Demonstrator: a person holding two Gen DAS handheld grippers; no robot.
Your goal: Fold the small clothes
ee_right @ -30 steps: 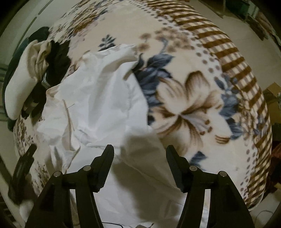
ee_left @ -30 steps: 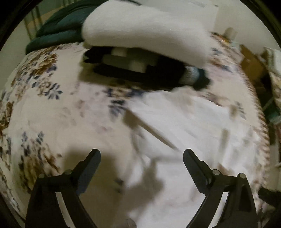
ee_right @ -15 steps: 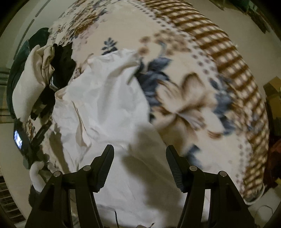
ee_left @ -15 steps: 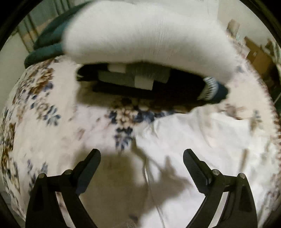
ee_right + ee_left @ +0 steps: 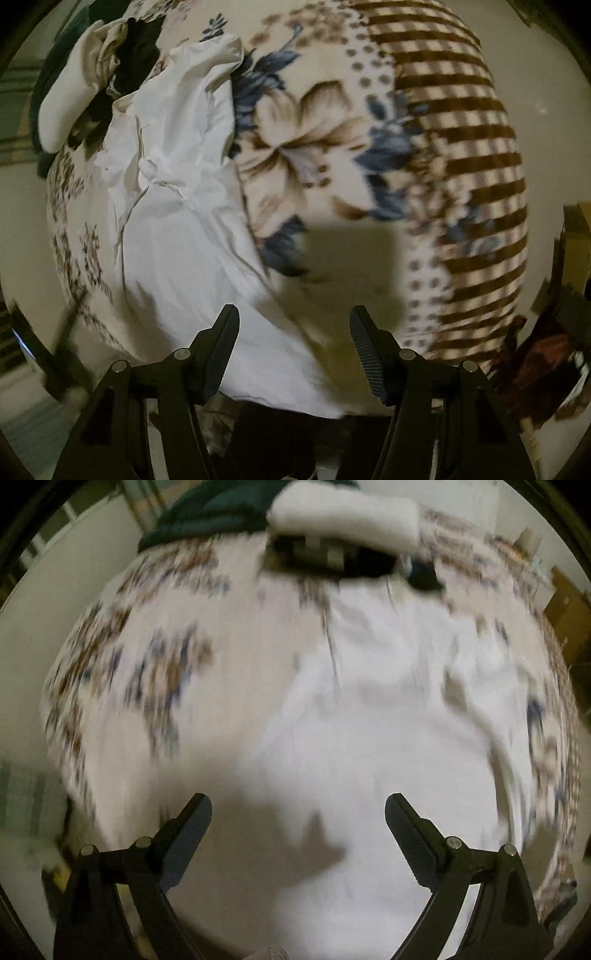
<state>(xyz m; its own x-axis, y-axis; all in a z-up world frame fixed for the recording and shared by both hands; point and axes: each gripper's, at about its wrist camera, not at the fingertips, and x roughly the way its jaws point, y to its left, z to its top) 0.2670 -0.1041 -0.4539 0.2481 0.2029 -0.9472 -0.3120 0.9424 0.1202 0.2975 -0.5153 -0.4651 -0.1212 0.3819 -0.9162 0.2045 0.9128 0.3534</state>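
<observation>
Left wrist view was blurred: our left gripper (image 5: pixel 298 821) hovered with jaws spread and empty over a white garment (image 5: pixel 388 731) lying crumpled on a floral blanket (image 5: pixel 155 672). At 12 o'clock sat a pile of clothes (image 5: pixel 343 524). From the right wrist, our right gripper (image 5: pixel 294 338) also had its jaws spread, holding nothing, with the garment (image 5: pixel 177 221) stretching from 6 toward 11 o'clock, and the pile (image 5: pixel 88 85) at 10 o'clock.
</observation>
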